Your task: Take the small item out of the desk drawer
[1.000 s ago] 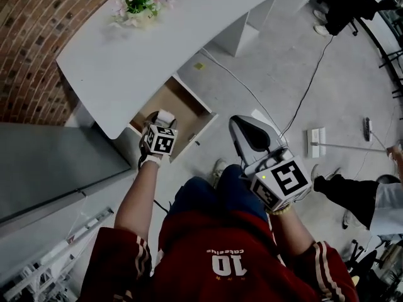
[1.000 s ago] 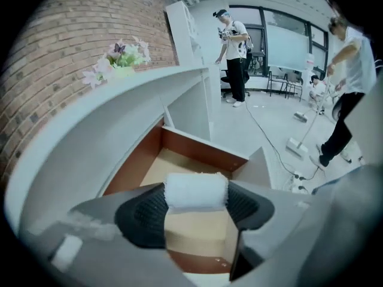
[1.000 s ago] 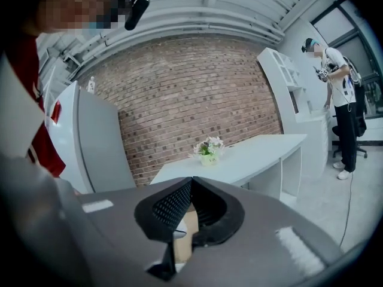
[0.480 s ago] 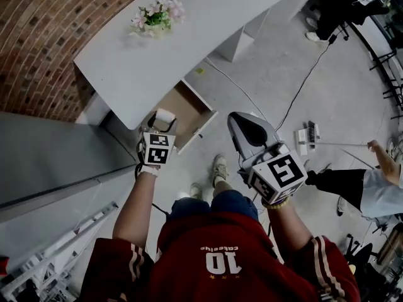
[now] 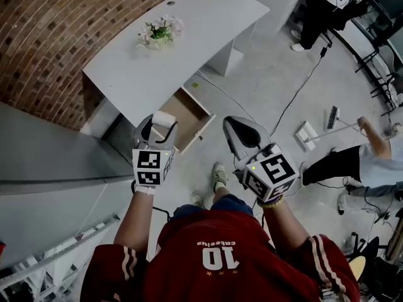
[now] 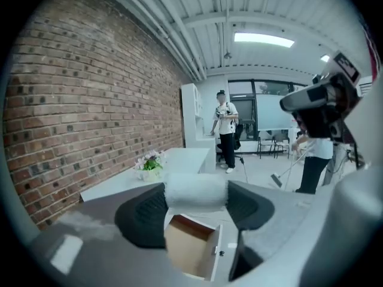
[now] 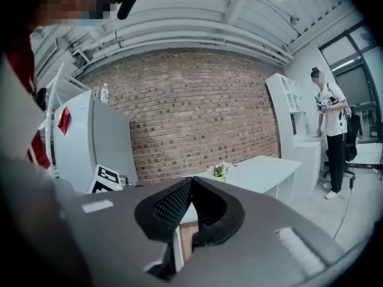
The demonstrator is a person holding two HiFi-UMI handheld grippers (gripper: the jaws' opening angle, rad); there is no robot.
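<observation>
My left gripper (image 5: 162,119) is shut on a small white block (image 5: 164,118) and holds it in the air over the open wooden drawer (image 5: 189,114) of the white desk (image 5: 145,74). In the left gripper view the white block (image 6: 195,191) is pinched between the two dark pads, with the drawer (image 6: 190,244) below it showing only bare wood. My right gripper (image 5: 234,126) hangs to the right of the drawer, over the floor. Its jaws (image 7: 191,183) meet at the tips with nothing between them.
A small pot of flowers (image 5: 159,31) stands on the desk. A brick wall (image 5: 44,36) runs behind it, and a grey cabinet (image 5: 50,156) stands at the left. A cable (image 5: 296,99) crosses the floor. A person with a broom (image 5: 352,162) is at the right.
Both grippers have risen. The left one has come up from the drawer's mouth with the white block still in its jaws, and the desk now looks farther below.
</observation>
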